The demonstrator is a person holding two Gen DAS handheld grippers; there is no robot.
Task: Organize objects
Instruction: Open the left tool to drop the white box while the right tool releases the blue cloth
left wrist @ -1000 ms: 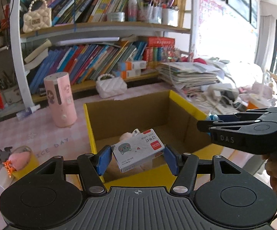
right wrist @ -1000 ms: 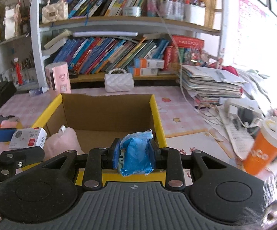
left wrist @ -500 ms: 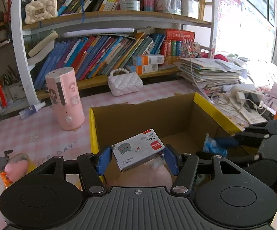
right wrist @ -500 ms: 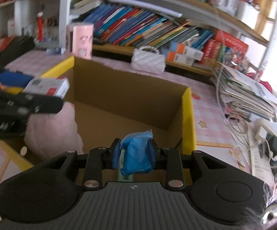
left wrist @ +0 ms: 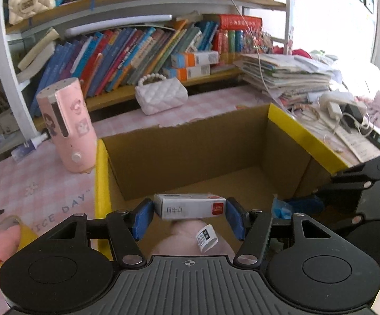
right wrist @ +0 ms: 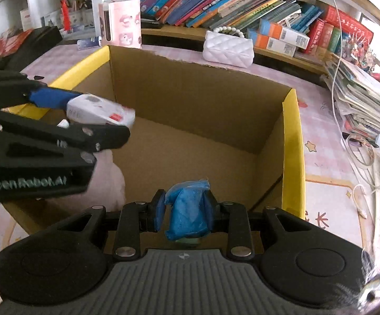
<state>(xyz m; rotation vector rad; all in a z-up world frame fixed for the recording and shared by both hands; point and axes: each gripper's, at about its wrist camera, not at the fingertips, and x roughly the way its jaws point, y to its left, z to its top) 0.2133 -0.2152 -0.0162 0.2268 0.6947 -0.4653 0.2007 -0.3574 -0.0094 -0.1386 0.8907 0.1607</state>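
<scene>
This is a home study room, probably of a child or young person. A wooden bookshelf (left wrist: 147,0) full of colourful books (left wrist: 126,55) stands behind the desk (left wrist: 40,183), which has a pink checked cloth. On the desk are a white quilted handbag (left wrist: 161,95), a pink cylinder with cartoon stickers (left wrist: 67,126), a pile of papers (left wrist: 287,76) and chargers with cables (left wrist: 344,110).

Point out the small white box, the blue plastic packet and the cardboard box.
small white box (left wrist: 190,206), left wrist view, on its front face.
blue plastic packet (right wrist: 188,210), right wrist view, on its crumpled middle.
cardboard box (right wrist: 190,92), right wrist view, on its far inner wall.
</scene>
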